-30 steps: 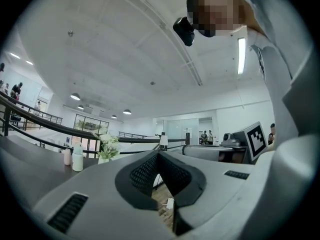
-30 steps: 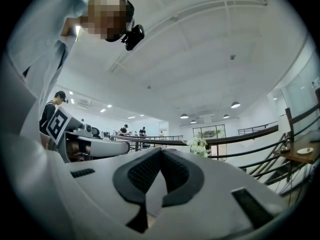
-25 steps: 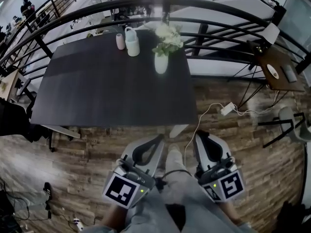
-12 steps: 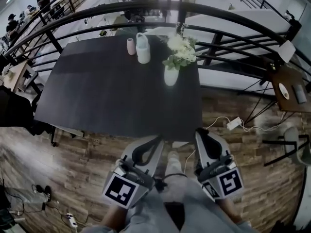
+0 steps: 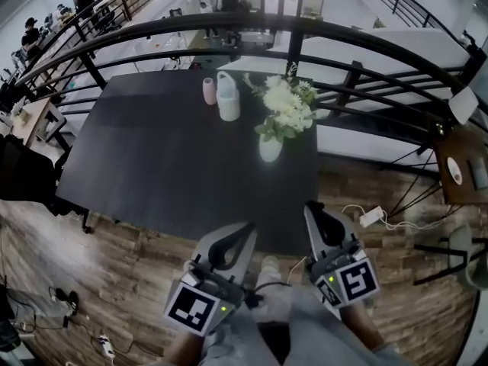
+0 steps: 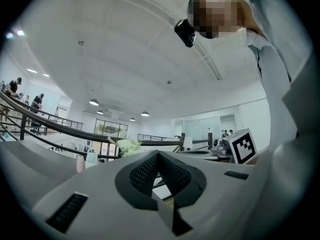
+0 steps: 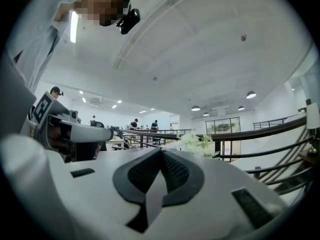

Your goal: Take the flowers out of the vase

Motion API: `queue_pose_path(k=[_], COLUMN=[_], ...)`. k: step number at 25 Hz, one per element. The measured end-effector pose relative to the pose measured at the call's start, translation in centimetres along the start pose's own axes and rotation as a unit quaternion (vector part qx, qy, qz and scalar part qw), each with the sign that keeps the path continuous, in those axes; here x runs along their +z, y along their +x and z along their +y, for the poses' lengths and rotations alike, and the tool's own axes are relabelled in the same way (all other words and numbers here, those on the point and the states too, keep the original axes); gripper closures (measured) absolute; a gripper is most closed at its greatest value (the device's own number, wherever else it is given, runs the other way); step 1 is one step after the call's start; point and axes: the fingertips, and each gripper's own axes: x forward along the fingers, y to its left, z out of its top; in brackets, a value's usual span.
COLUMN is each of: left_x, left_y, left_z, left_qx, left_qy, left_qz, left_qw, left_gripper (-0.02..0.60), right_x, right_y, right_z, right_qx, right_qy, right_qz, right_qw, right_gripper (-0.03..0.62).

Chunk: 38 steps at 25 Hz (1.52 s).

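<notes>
The left gripper [image 6: 158, 156] is seen with its jaws pressed together and nothing held between them. Beyond the tips, the flowers [image 6: 129, 145] are seen at eleven o'clock and a pink cup [image 6: 80, 163] at nine o'clock.

A bunch of white flowers with green leaves [image 5: 287, 113] stood upright in a small white vase [image 5: 270, 149] on the dark tabletop.

Flowers [image 5: 287, 111]: stems hidden inside vase [image 5: 270, 149]; vase hidden in gripper views.
</notes>
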Motion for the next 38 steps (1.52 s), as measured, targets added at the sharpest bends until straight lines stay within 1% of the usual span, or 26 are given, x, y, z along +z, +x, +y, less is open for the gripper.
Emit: queue_pose_path(k=[2,8,12,15,17,21,23,27,32,38], left_x=[-0.1,-0.2,-0.2,-0.4,-0.4,-0.3,-0.2,-0.1,0.1,0.3], left_y=[0.9,3.6,5.2,6.0,6.7,7.9,8.3,8.7,9.2,9.7], left_z=[0.2,1.3,2.0,2.3,2.5,2.7,2.6,2.9,3.8,5.0], left_qx=[0.008,0.034,0.050,0.056,0.061,0.063,0.065,0.068,0.067,0.057], left_qy=[0.001,0.000,0.001,0.003,0.000,0.005,0.008,0.007,0.011,0.011], left_qz=[0.002,0.003,0.002,0.007,0.008,0.008,0.008,0.009,0.009,0.011], left_qw=[1.0000,0.9994,0.9987,0.9984,0.9981,0.9980,0.9978,0.9976,0.9976,0.9982], left_gripper=[0.583,0.583,0.583,0.583,0.583,0.583,0.583,0.583,0.583,0.583], right_x=[-0.7,-2.1,-3.6,-4.7,-5.2,-6.4,-6.6,-6.6,-7.2,-8.0], right_y=[0.8,3.6,5.9,7.3,8.1,9.4,9.9,11.1,12.6,14.0], right_z=[-1.0,-4.4,-6.1,-7.1,-7.7,-8.7,-9.0,-9.2,-9.9,-10.0], right_qx=[0.002,0.011,0.023,0.027,0.030,0.034,0.037,0.042,0.035,0.025], right_qy=[0.011,0.033,0.048,0.060,0.065,0.074,0.076,0.078,0.094,0.110], right_qz=[0.013,0.025,0.042,0.053,0.059,0.071,0.073,0.077,0.078,0.087], right_qw=[1.000,0.999,0.998,0.996,0.996,0.994,0.994,0.993,0.992,0.990], right_gripper=[0.594,0.592,0.537,0.473,0.451,0.397,0.396,0.359,0.349,0.341])
